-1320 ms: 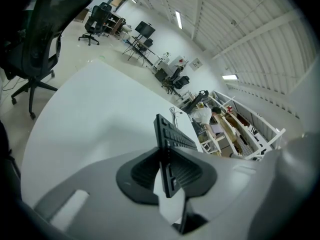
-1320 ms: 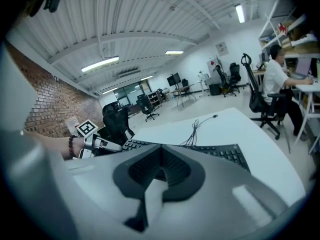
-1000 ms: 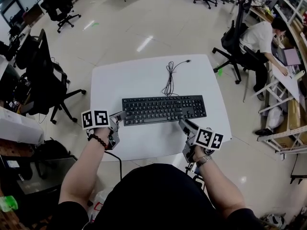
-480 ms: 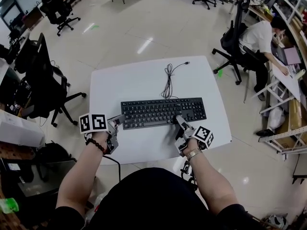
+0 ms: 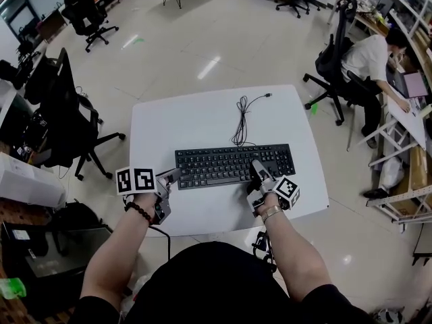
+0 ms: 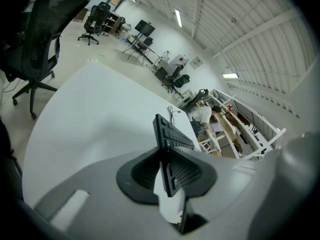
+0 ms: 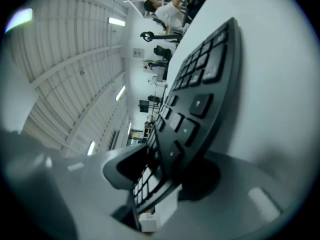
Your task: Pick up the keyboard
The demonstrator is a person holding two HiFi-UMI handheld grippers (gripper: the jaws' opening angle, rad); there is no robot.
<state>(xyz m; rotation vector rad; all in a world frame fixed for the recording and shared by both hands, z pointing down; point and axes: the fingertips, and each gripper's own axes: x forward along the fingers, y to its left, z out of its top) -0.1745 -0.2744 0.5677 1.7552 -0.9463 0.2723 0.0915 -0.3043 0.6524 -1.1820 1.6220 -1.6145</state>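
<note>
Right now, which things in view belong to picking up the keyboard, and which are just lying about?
In the job:
- keyboard, with its cable
- left gripper, jaws clamped on its left end
- right gripper, jaws closing around its near edge
- table under it

Just about:
- office chair at the left
- person seated at a desk on the right

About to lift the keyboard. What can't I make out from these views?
- Key labels on the keyboard: too small in the head view, blurred in both gripper views.
- Plug on the cable's end: too small, head view.
- Right gripper, jaws closing with the keyboard between them: whether its pads touch yet, right gripper view, the keyboard covers them.
</note>
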